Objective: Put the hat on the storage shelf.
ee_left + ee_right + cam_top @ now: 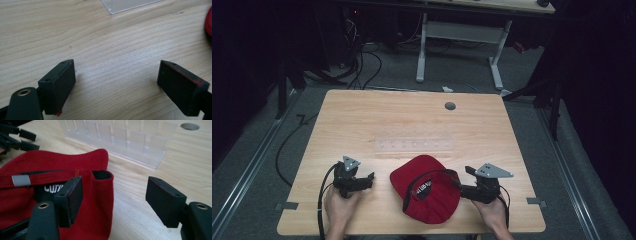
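A red cap [427, 190] lies upside down on the wooden table [362, 115] near its front edge, its black lining and strap showing. My left gripper [366, 181] rests to the cap's left, open over bare wood [117, 75], with only the cap's red edge [209, 22] at the far right of its view. My right gripper [464, 181] sits at the cap's right side, open. In the right gripper view the cap's rear edge [100, 185] lies between the jaws [115, 192], close beside the left pad [75, 197], and neither pad presses on it.
A clear plastic slotted rack [414, 146] lies across the table's middle, just beyond the cap [112, 137]; its corner shows in the left gripper view [130, 5]. A round grey cable hole [450, 106] sits near the far edge. Beyond the table stands a white desk frame [459, 45].
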`<move>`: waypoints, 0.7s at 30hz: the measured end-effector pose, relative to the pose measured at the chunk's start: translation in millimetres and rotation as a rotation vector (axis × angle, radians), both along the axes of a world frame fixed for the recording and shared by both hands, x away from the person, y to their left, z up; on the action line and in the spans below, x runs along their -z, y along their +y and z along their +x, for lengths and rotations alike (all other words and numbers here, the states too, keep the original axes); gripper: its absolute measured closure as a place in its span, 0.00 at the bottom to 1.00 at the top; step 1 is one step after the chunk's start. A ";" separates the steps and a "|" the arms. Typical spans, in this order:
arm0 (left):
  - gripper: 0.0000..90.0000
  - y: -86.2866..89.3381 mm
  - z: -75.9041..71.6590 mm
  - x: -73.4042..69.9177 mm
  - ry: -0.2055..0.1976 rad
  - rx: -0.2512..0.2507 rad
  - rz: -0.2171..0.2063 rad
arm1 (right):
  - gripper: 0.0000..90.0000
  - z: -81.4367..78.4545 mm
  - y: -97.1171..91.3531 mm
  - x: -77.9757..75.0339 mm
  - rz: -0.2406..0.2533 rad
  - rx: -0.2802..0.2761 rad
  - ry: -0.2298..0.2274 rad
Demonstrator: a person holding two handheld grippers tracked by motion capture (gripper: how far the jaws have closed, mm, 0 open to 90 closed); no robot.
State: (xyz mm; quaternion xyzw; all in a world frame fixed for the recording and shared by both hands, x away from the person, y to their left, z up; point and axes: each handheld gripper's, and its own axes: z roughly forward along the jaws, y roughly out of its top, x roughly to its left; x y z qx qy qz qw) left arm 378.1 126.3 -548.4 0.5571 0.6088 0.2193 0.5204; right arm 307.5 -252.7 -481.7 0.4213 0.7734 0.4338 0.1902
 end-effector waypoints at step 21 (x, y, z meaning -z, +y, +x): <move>0.17 0.1 0.0 0.0 0.000 0.000 0.000 | 0.47 32.9 26.0 28.0 0.007 -0.037 0.125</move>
